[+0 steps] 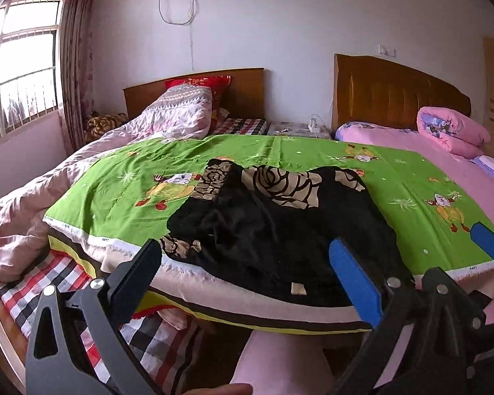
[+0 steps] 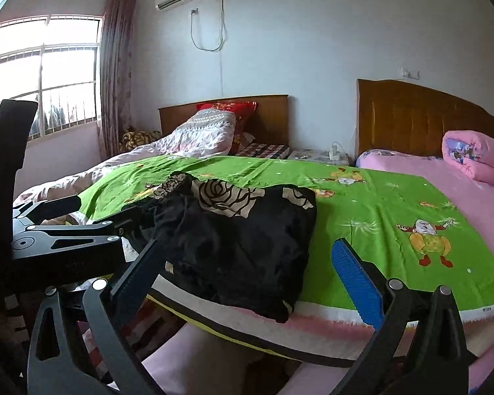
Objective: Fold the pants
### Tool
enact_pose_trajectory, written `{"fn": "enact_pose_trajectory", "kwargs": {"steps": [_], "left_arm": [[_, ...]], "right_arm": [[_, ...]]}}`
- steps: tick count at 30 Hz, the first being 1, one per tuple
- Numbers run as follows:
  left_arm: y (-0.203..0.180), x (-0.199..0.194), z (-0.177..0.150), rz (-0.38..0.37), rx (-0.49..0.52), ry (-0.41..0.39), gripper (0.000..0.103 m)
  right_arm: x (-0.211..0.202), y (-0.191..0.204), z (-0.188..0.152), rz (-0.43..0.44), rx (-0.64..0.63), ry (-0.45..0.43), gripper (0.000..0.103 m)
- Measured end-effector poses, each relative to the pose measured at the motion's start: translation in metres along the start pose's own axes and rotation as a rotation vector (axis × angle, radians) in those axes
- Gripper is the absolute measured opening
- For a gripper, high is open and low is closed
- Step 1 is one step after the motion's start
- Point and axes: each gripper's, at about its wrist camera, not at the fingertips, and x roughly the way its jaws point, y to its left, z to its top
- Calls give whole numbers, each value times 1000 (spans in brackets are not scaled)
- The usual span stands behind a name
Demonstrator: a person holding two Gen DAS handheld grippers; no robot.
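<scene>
Our left claw (image 1: 247,273) and right claw (image 2: 250,276) hang open just short of the black pants (image 1: 280,223); soft, limp fabric, so we'd pinch a near edge.

Black hand-held gripper (image 1: 247,270), blue pads (image 1: 355,283)

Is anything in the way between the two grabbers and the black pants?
No. The pants lie on the green sheet, right ahead of the open left gripper. The open right gripper has only bare sheet and pants in front.
</scene>
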Motion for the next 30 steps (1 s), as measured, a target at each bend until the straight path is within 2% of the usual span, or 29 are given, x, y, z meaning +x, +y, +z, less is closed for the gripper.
{"fn": "enact_pose_trajectory", "kwargs": {"steps": [30], "left_arm": [[-1, -2, 0, 2, 7, 2, 102]], "right_arm": [[2, -3, -2, 9, 14, 19, 99]]}}
